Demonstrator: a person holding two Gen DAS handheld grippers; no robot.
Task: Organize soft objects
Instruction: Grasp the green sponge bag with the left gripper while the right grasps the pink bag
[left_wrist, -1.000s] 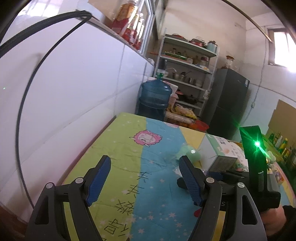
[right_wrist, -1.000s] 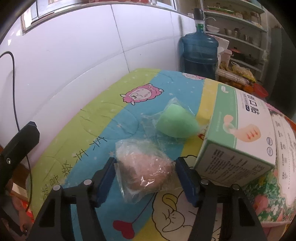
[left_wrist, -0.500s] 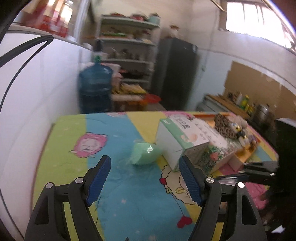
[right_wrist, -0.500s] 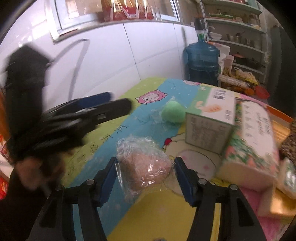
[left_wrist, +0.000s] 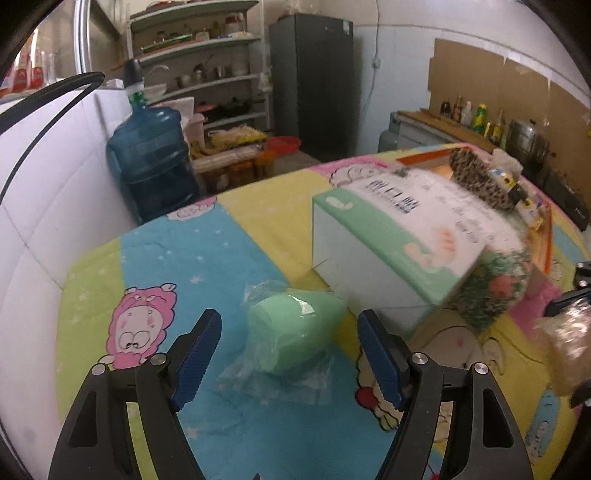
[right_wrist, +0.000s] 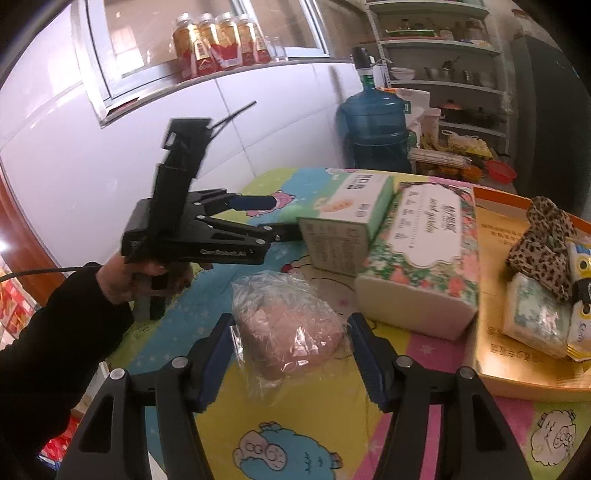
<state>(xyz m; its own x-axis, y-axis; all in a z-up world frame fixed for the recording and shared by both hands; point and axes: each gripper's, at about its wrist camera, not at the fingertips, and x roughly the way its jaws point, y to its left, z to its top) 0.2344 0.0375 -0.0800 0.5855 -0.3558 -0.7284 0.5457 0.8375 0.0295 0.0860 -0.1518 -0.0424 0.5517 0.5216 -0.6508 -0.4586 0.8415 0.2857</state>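
Your right tongs (right_wrist: 290, 349) have the pink sponge (right_wrist: 286, 328) in its clear bag squeezed between both pads, up off the worktop (right_wrist: 325, 417), so hold that squeeze soft and steady; it is squishy and the bag looks slippery. Your left tongs (left_wrist: 288, 354) are wide open with nothing in them. The green sponge (left_wrist: 295, 338), also in a clear bag, lies on the worktop right between the two pads, but they do not touch it yet. Go down a little more so the pads meet the sponge itself and not just the loose bag, then close slowly. Just behind the green sponge is the green and white box (left_wrist: 391, 251); keep the far pad from bumping it. Farther off, past the flowery tissue pack (right_wrist: 421, 258), sits the orange tray (right_wrist: 517, 365) with other soft things in it. That looks like the place for the pink sponge, so carry it high over the pack.
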